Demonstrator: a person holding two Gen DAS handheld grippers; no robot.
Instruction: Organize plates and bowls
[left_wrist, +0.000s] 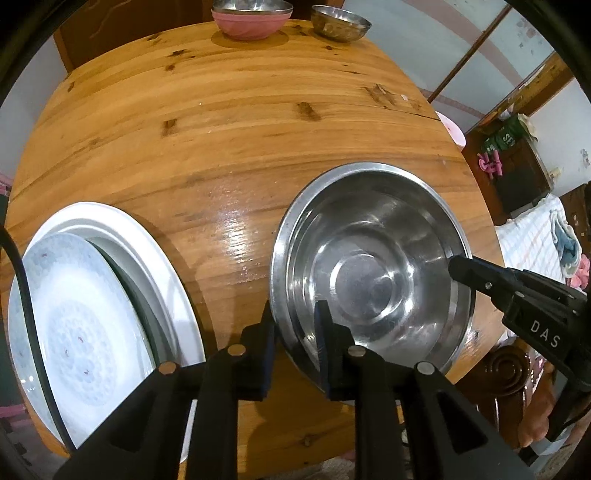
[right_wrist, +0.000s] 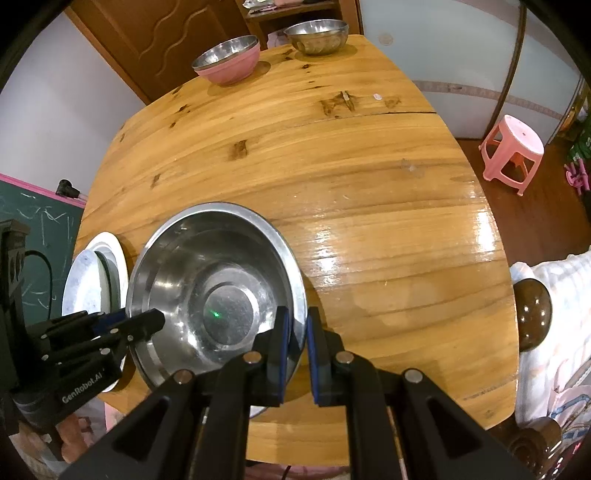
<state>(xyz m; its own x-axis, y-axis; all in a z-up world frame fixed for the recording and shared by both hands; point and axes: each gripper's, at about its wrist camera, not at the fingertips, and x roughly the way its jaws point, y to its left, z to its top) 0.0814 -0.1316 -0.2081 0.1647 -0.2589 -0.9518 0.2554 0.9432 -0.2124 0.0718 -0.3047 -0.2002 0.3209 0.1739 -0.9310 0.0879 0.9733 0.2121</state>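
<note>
A wide, shallow steel basin (left_wrist: 373, 269) sits near the front edge of the round wooden table (left_wrist: 229, 122), its polished wall stepping down in concentric rings to a flat, duller disc at the bottom. Both grippers hold it by the thin rolled rim, on opposite sides. The left gripper (left_wrist: 295, 332) straddles the near-left rim — one blue-padded finger inside the basin, the other outside — and is clamped on the metal. The right gripper (right_wrist: 295, 332) does the same on the other side, its blue pads pressed to either face of the rim. Just left of the basin, a smooth white plate (left_wrist: 162, 258) lies on the table with a pale blue patterned plate (left_wrist: 74, 317) tilted on top of it, one edge lifted. At the far edge stands a pink bowl (right_wrist: 231, 66) with a steel bowl (right_wrist: 225, 50) nested inside, and beside it a separate small steel bowl (right_wrist: 317, 35), rounded and glossy. The tabletop is varnished, knotty plank wood with a sheen. A pink plastic stool (right_wrist: 513, 147) stands on the floor beyond.
</note>
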